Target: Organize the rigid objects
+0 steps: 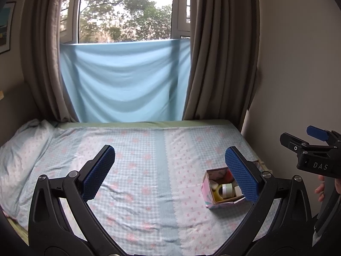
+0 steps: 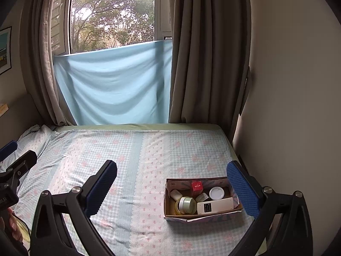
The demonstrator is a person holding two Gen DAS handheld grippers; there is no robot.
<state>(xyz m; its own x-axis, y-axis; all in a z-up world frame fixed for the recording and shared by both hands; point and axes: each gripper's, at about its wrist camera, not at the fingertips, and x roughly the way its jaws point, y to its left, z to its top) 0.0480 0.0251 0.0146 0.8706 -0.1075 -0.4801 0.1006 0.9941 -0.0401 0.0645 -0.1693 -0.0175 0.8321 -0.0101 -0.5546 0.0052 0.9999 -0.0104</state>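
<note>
A patterned cardboard box (image 2: pixel 170 204) sits on the bed at the right, also in the left wrist view (image 1: pixel 207 196). It holds a white remote (image 2: pixel 214 206), a red small box (image 2: pixel 196 186), a white lid (image 2: pixel 216 193), a green-white jar (image 2: pixel 185 204) on a yellow tape roll (image 2: pixel 177 208), and small white containers. My left gripper (image 1: pixel 170 170) is open and empty above the bed, left of the box. My right gripper (image 2: pixel 171 183) is open and empty, held above and just behind the box. Each gripper shows at the other view's edge.
The bed (image 2: pixel 127 153) has a blue-pink checked sheet. A pillow (image 1: pixel 19 149) lies at the left. Brown curtains (image 2: pixel 202 64) and a light blue cloth (image 2: pixel 113 85) hang at the window behind. A wall (image 2: pixel 287 128) stands close to the right of the box.
</note>
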